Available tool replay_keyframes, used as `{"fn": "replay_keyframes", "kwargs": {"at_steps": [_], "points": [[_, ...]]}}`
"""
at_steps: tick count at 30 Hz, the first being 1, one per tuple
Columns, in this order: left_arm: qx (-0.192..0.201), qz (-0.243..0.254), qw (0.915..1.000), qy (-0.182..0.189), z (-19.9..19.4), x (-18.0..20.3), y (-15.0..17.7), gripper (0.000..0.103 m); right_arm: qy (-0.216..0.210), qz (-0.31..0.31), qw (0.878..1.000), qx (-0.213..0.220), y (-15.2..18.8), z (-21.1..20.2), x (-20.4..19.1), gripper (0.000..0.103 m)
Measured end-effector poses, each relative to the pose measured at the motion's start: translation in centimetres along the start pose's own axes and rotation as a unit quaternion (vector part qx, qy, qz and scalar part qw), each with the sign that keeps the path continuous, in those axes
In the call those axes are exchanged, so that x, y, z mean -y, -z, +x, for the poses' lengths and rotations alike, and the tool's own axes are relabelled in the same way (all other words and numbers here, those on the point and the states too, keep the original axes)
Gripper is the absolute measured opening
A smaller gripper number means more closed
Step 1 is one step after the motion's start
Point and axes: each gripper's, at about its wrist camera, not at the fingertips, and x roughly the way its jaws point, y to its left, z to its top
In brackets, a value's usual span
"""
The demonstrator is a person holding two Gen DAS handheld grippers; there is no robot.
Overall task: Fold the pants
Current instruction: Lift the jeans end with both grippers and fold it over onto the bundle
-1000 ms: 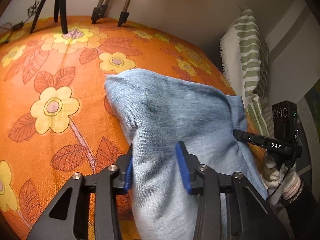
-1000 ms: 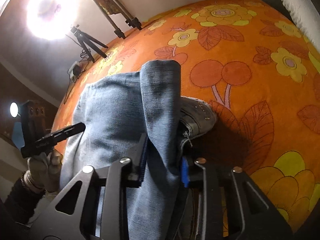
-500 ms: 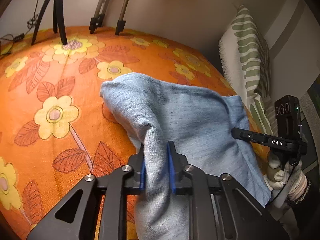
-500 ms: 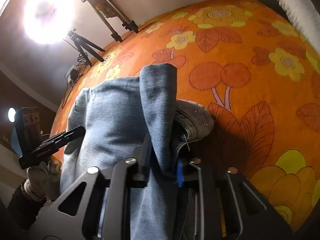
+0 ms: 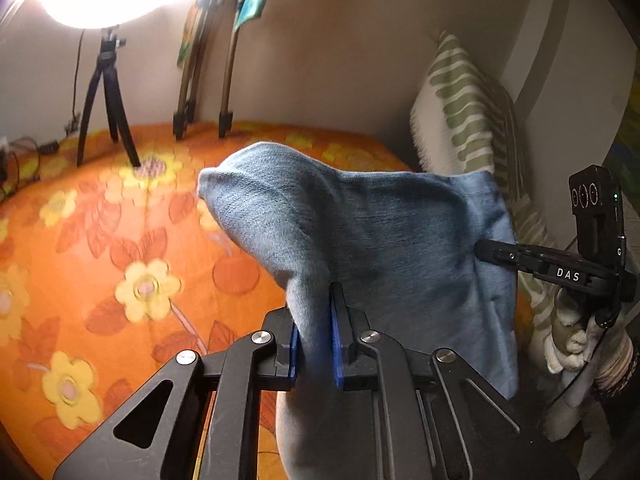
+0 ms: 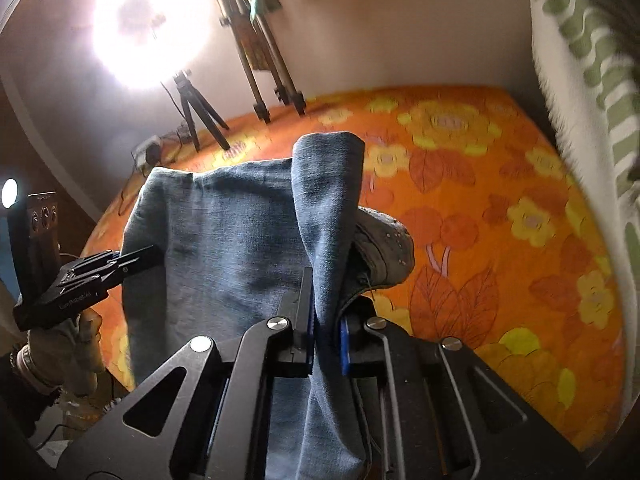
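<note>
Pants: the blue denim pants point(image 5: 384, 240) hang raised above the orange flowered bedspread point(image 5: 100, 240), stretched between the two tools, with loose cloth drooping below each grip.
Left gripper: the left gripper point(image 5: 314, 328) has just been closing and now pinches a bunched fold of denim between its blue pads.
Right gripper: the right gripper point(image 6: 326, 320) has likewise just been closing and clamps a thick fold at the other side of the pants, beside the grey waistband point(image 6: 380, 248) that sticks out of the bundle.
Step in hand: likely lifting the pinched end to carry it over for a fold.
Doing it well: keep both hands level and the span of denim taut, so the top edge stays straight; carry both corners together and lay them down square on the rest of the pants.
Edges: the striped pillow point(image 5: 468, 120) stands close beside the pants on the right hand's side; the wall runs behind it.
Open room: beyond the pants the bedspread lies bare as far as the tripod legs point(image 5: 108, 112) and stand feet near the wall.
</note>
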Motion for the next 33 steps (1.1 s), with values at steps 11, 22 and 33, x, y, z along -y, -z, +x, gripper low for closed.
{"fn": "replay_keyframes", "kwargs": {"at_steps": [11,22,33], "points": [[0.059,0.073,0.9955,-0.008,-2.3,2.9,-7.7,0.01,0.03,-0.028,0.995,0.094,-7.3,-5.4,-1.9,0.009],[0.074,0.082,0.9938,0.011,4.0,3.8,-16.1,0.01,0.069,-0.018,0.989,0.127,-16.0,-4.0,2.3,0.009],[0.044,0.067,0.9968,0.003,16.3,1.6,-19.6,0.01,0.096,-0.009,0.99,0.099,-21.2,4.5,9.4,0.009]]}}
